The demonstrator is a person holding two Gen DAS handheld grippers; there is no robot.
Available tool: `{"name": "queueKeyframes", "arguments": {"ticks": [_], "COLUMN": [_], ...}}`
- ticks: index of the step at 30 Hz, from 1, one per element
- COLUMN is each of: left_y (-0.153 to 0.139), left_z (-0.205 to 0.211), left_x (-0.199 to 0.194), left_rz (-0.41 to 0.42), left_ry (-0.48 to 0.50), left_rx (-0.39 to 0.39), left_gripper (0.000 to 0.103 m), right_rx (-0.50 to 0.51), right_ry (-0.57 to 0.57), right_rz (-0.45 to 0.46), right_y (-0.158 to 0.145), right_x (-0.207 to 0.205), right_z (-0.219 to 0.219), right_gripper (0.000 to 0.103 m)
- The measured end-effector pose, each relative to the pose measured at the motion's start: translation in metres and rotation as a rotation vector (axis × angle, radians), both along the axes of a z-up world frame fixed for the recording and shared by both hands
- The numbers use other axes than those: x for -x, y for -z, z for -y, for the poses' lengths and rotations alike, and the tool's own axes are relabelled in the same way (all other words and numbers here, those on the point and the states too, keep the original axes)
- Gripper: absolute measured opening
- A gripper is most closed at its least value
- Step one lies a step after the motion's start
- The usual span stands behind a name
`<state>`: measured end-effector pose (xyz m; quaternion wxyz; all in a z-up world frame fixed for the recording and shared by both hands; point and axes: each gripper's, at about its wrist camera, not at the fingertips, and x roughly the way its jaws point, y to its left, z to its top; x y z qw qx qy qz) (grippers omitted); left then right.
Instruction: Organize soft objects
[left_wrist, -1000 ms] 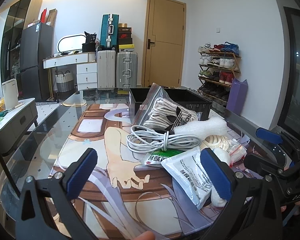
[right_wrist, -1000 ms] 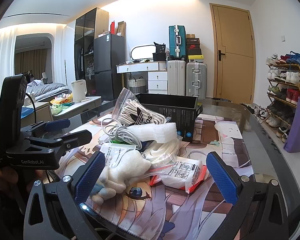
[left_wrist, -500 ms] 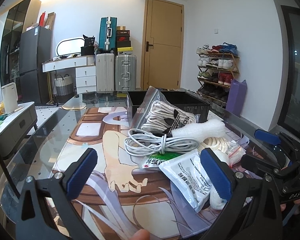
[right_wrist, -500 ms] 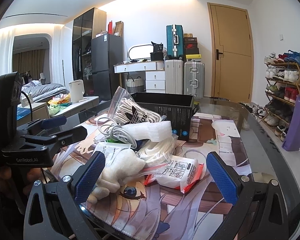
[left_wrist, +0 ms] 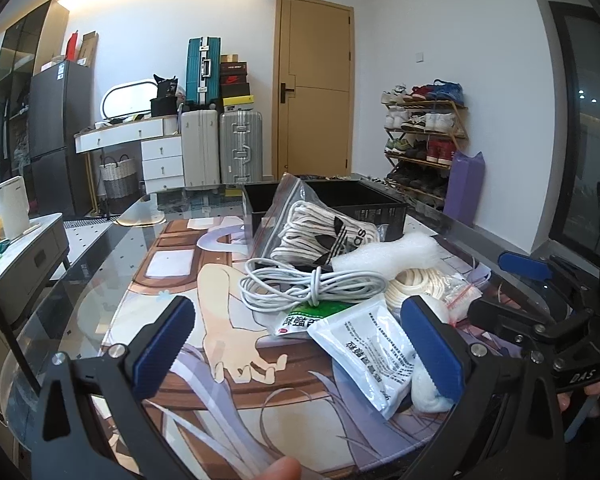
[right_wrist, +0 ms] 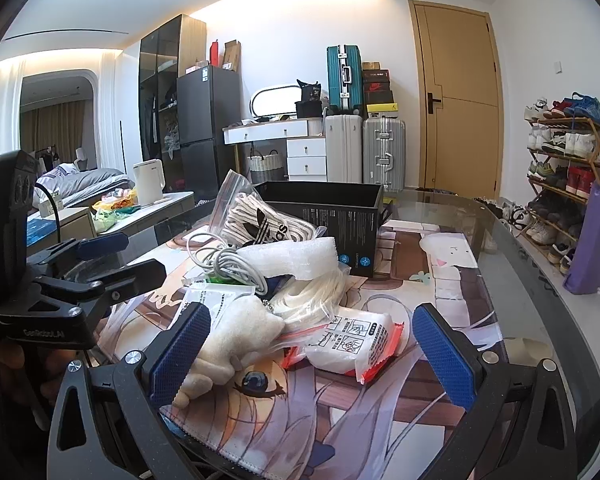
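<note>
A: Item one, the pile. Where does it sit?

B: On the counter (left_wrist: 100, 280), on the printed mat (right_wrist: 380, 392), heaped in front of the black box (right_wrist: 340, 216). Contents: bagged laces (left_wrist: 324, 232), coiled white cable (left_wrist: 308, 284), foam roll (left_wrist: 384, 256), bagged cord (left_wrist: 420, 284), a white sachet (left_wrist: 376, 340) over a green-labelled packet (left_wrist: 300, 316), a plush toy (right_wrist: 236, 336), and a red-edged packet (right_wrist: 348, 344).

A: Item two, the tongs.

B: Left tongs (left_wrist: 300, 352): jaws wide apart, holding nothing. Right tongs (right_wrist: 312, 352): likewise wide apart, empty.

A: Which item lies closest to which hand?

B: The plush toy lies just beside the right tongs' left pad (right_wrist: 180, 352), partly inside the gap; the red-edged packet lies between the pads, a little further forward. From the left tongs the pile is ahead and off to the right; the white sachet lies just beside their right pad (left_wrist: 432, 352), with the plush toy behind that pad.

A: Long axis of the toy?

B: Roughly slanted, from near-left toward far-right across the right tongs' opening. So, as a judgement, the right hand is the nearer for it; a slight shift left would centre it.

A: And the destination?

B: Presumably the black box, beyond the pile, open at the top. Its inside is not visible from here.
</note>
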<state>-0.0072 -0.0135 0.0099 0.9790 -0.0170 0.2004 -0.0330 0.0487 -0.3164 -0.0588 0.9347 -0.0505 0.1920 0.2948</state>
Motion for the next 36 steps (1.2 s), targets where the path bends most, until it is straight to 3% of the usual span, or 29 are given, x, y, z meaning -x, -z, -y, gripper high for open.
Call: {"name": "queueKeyframes", "arguments": {"ticks": [15, 33, 36], "left_y": [-0.001, -0.006, -0.006], "left_z": [-0.006, -0.022, -0.023], "left_x": [0.001, 0.001, 0.0], "left_rz": [0.005, 0.025, 0.025], "left_ry": [0.0, -0.049, -0.049], "left_rx": [0.022, 0.061, 0.066], "left_gripper": [0.103, 0.103, 0.103], "right_rx": [0.003, 0.038, 0.055], "right_ry": [-0.003, -0.166, -0.196], "right_rz": [-0.01, -0.051, -0.059], "right_y": [-0.001, 0.002, 0.005], "right_x": [0.0, 0.022, 0.024], "right_z": [-0.001, -0.026, -0.032], "right_gripper": [0.103, 0.102, 0.096]}}
